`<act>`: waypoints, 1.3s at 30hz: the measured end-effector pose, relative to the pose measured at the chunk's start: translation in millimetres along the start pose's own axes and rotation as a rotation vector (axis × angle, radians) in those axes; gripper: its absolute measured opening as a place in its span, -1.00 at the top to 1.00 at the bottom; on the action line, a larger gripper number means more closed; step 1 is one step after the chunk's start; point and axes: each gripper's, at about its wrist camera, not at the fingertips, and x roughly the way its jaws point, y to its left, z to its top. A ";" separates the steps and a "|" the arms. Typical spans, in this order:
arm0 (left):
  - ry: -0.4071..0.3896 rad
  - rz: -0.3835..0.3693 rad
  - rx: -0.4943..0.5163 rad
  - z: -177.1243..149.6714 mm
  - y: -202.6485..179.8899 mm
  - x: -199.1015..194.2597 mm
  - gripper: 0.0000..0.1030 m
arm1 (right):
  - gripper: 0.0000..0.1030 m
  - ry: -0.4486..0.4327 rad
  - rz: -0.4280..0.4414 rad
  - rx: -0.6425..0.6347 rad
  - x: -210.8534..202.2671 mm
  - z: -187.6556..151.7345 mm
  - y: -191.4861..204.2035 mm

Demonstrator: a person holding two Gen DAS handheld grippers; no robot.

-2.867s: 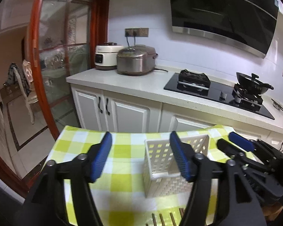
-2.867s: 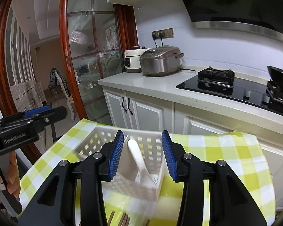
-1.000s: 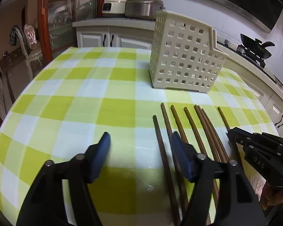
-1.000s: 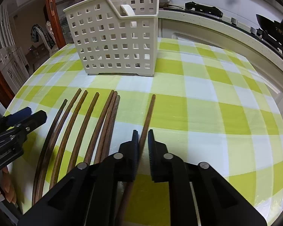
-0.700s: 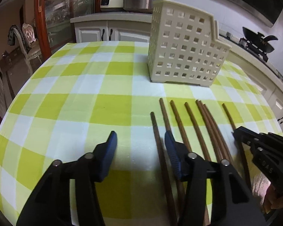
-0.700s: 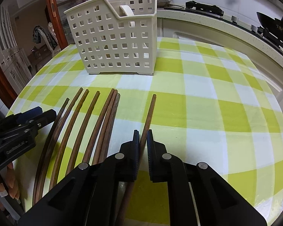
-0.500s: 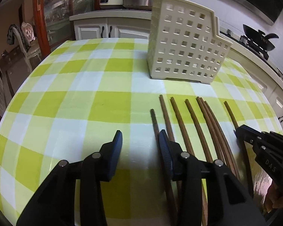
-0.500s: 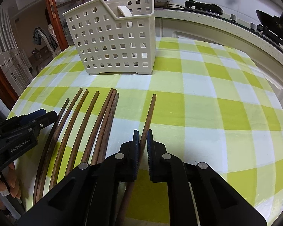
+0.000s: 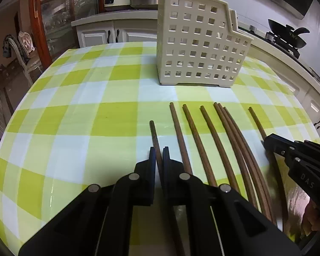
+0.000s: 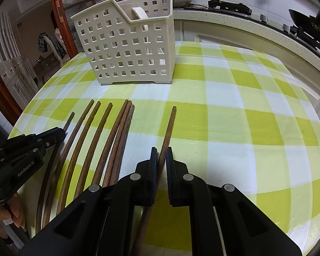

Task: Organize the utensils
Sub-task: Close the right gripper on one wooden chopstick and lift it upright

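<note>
Left gripper pinches the leftmost chopstick; right gripper pinches the rightmost chopstick, both on the checked cloth. Only right view shows a white handle inside the basket

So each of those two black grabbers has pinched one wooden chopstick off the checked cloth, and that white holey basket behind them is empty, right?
Not quite: the basket is not empty. The right wrist view shows a white utensil handle sticking up inside it. The rest holds: the left gripper is shut on the leftmost chopstick, and the right gripper on the rightmost chopstick.
</note>
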 end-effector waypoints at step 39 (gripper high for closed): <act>-0.224 -0.057 -0.022 8.0 4.2 -93.2 0.89 | 0.43 -0.006 -0.027 -0.086 -27.1 9.0 3.3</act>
